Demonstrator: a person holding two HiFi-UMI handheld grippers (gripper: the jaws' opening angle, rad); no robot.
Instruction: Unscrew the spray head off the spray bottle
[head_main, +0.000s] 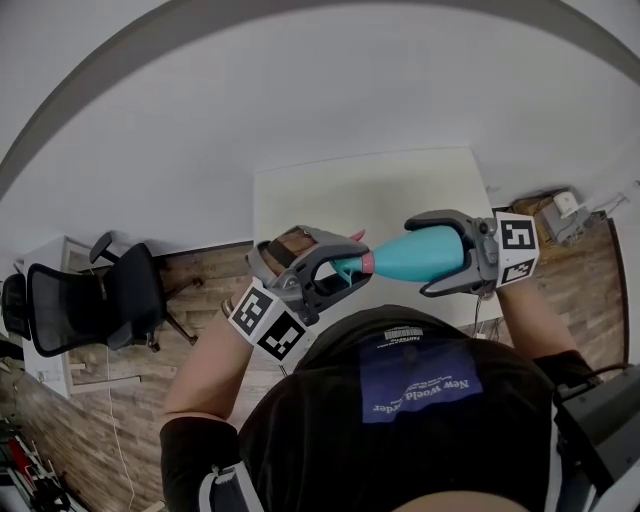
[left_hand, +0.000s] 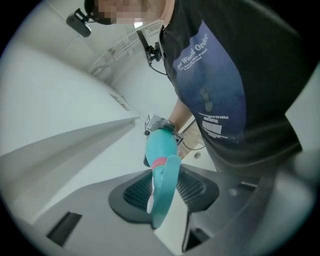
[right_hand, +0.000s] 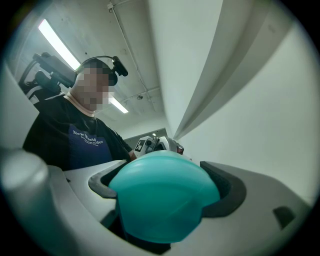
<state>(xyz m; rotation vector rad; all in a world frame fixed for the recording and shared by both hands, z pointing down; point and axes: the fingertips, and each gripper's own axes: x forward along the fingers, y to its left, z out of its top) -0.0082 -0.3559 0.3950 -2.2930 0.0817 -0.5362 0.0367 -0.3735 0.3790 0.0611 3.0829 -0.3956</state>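
Teal plastic spray bottle (head_main: 425, 253) hangs level in the air over the white table (head_main: 330, 200), just before the person's black shirt (head_main: 320, 420) (blue print on the chest). The right gripper (head_main: 420, 257) is clamped round the bottle's body near its base. The left gripper (head_main: 354, 263) has its dark pads closed on the spray head (left_hand: 161, 172) past the pink collar (head_main: 367, 263), the trigger (left_hand: 167, 200) between them

Spray bottle (head_main: 420, 253), spray head (left_hand: 166, 190) teal, pink collar (head_main: 367, 263) — marker cube (head_main: 516, 247) black-white squares; floor (head_main: 205, 275) wood-grain.
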